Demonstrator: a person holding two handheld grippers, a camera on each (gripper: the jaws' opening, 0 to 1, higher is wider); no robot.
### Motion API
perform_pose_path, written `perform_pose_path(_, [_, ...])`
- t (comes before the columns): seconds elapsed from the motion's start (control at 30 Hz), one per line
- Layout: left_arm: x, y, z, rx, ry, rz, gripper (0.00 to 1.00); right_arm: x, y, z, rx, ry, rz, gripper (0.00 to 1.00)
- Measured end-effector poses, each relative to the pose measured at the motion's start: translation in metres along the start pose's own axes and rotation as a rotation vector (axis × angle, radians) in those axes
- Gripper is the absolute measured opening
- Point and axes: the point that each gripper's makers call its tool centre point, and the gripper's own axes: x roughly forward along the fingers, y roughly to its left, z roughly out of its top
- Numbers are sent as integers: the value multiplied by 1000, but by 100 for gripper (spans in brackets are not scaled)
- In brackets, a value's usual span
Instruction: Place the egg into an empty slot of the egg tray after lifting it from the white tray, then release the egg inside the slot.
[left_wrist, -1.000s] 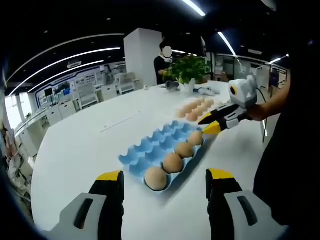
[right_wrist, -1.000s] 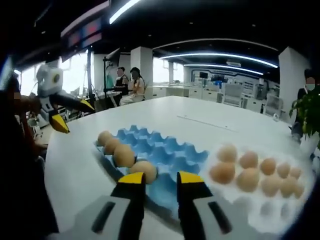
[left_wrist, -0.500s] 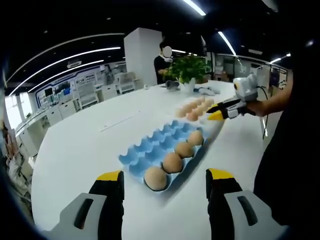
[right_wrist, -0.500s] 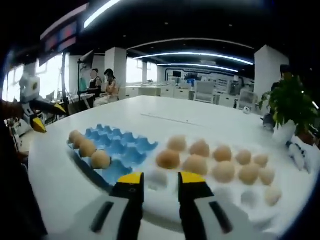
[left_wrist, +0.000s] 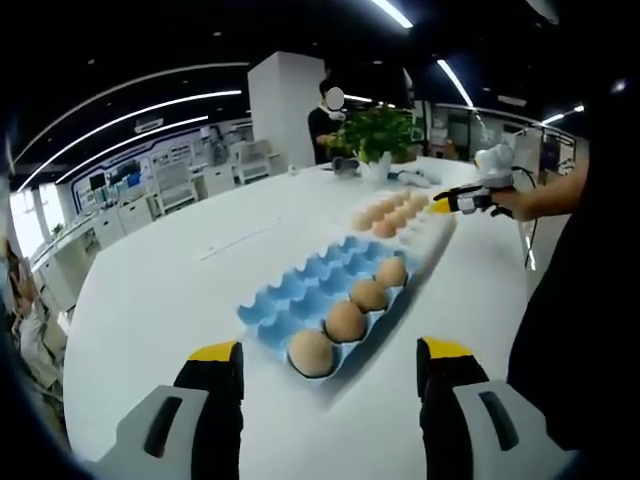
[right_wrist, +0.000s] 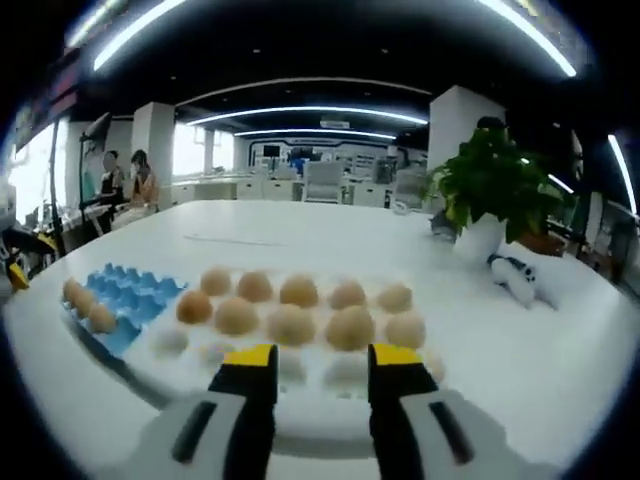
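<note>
One white table (left_wrist: 180, 290), open-plan office.

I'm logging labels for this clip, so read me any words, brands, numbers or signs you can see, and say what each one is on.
No text can be read.
The blue moulded egg tray, the white tray of brown eggs and the white table carry no print.
Background wall panels in the left gripper view are too blurred to tell.

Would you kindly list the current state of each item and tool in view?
Blue egg tray: four eggs along one edge, other slots empty.
White tray: partly filled with eggs, near slots empty.
Left tool: open, empty.
Right tool: open, empty, over the white tray.
</note>
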Motion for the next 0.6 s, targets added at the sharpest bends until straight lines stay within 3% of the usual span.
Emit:
perform_pose_path(0.17, [0,-1,3,-37,-9,-2,82,2,-30,-7,24,11,-71,39])
perform_pose_path(0.43, [1,-2,5,-34,-1,-1,82,13,-60,-12,52,23,-134,39])
perform_pose_path(0.6, [0,-2,6,-35,-1,6,81,21,-65,-19,40,57,-130,37])
